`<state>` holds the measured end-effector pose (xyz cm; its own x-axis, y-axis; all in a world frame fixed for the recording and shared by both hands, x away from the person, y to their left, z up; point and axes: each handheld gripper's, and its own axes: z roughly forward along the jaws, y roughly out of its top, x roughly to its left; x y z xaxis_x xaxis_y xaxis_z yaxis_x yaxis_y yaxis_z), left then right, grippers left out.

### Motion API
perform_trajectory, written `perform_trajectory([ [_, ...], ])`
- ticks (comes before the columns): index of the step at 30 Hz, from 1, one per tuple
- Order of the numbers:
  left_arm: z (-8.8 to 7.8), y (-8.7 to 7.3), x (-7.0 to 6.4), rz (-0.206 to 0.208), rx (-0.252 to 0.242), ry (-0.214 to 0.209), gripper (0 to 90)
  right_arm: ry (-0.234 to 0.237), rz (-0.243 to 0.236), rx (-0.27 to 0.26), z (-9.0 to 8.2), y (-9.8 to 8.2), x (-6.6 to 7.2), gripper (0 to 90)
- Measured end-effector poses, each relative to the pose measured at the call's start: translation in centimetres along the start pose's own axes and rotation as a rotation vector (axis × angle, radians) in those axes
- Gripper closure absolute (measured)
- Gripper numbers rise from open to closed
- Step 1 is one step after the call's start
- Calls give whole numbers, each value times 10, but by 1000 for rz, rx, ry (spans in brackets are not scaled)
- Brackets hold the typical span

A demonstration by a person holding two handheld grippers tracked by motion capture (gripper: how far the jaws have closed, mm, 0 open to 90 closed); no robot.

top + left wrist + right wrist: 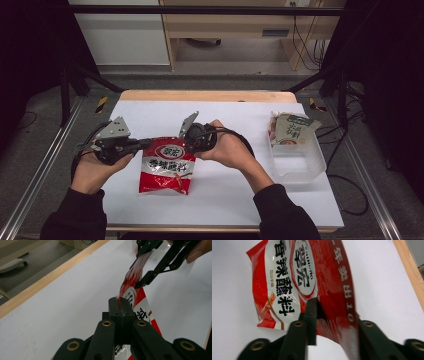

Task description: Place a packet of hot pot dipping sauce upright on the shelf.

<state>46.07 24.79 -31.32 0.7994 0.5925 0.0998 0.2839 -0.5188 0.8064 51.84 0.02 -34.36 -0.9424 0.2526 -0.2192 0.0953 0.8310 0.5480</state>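
A red and white seasoning bag (166,165) (287,277) lies on the white table cover (225,195) with its top edge lifted. My left gripper (149,144) (119,302) is shut on the bag's (131,293) upper left corner, jaws pressed together on the film. My right gripper (184,143) (333,315) comes in from the right at the upper right part of the top edge. Its jaws straddle the red top seal with a visible gap; one fingertip (312,307) touches the front, the other is hidden behind the seal. The left gripper view shows the right gripper (139,268) farther off.
A clear plastic bin (300,167) stands at the table's right side with a green and white packet (291,129) leaning in it. The wooden table edge (200,95) runs along the far side. Dark frame posts flank the table.
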Motion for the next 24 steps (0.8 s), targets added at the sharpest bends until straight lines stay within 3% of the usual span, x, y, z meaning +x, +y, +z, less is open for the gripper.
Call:
perform_trajectory([
  [3, 0, -1, 1, -7, -2, 1, 900, 4, -2, 8, -1, 1, 1, 858],
  [8, 3, -5, 4, -16, 7, 18, 892, -1, -17, 20, 0, 3, 2, 896],
  [10, 7, -10, 6, -35, 14, 33, 798, -4, -19, 24, 1, 4, 2, 897],
  [12, 9, -15, 9, -59, 13, 63, 641, -14, -39, 25, 2, 4, 2, 899],
  [14, 10, -21, 10, -69, 4, 72, 581, -32, -52, 38, 2, 6, 2, 900],
  [18, 10, -33, 10, -79, 6, 103, 378, -40, -47, 40, 2, 7, 0, 899],
  [24, 13, -53, 14, -122, 4, 127, 242, -39, -42, 40, 2, 9, 0, 900],
])
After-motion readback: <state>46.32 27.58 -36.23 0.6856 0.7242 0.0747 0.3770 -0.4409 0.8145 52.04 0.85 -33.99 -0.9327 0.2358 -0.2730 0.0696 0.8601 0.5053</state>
